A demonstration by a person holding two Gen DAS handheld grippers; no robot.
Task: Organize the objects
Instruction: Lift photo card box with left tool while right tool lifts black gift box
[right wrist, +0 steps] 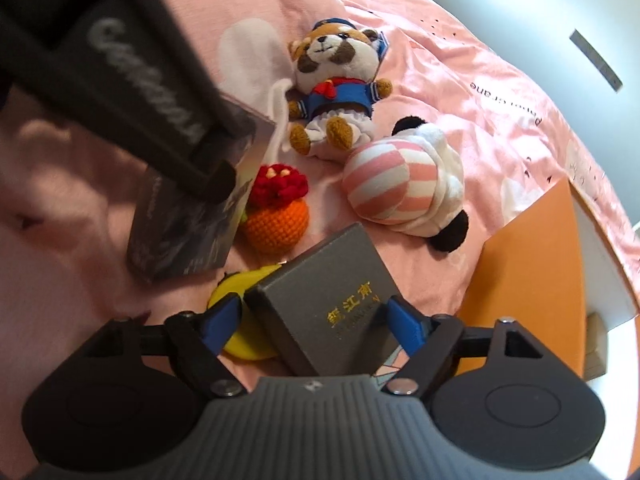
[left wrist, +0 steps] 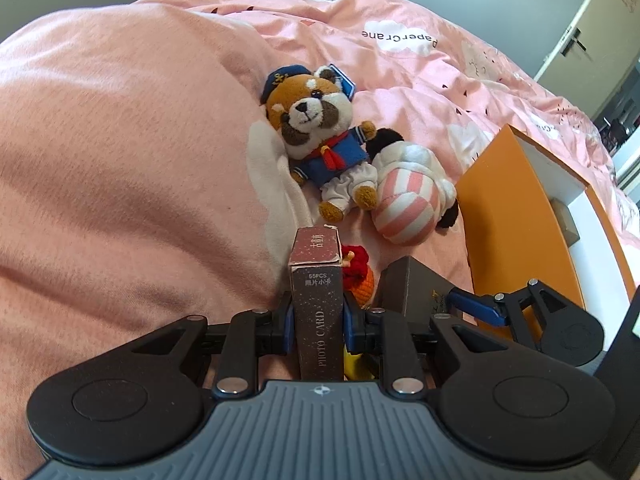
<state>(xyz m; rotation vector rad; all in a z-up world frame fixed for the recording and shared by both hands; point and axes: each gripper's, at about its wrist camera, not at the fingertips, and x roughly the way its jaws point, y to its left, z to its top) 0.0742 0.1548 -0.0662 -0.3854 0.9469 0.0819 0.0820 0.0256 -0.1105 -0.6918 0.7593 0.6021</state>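
My left gripper (left wrist: 316, 320) is shut on a dark photo card box (left wrist: 318, 308) and holds it upright above the pink bed; the box also shows in the right wrist view (right wrist: 188, 216). My right gripper (right wrist: 316, 316) is wide, its blue pads on either side of a grey box with gold letters (right wrist: 332, 300), not clearly pressing it. The grey box also shows in the left wrist view (left wrist: 412, 288). A sailor red panda plush (left wrist: 320, 136) and a pink-striped plush (left wrist: 408, 196) lie beyond. A crocheted orange with a red flower (right wrist: 276, 212) sits between the boxes.
An open orange storage box (left wrist: 516, 216) with a white inside stands at the right on the bed. A yellow item (right wrist: 240, 292) lies under the grey box. A large pink pillow (left wrist: 120, 140) fills the left. The pink quilt (right wrist: 460, 72) stretches behind.
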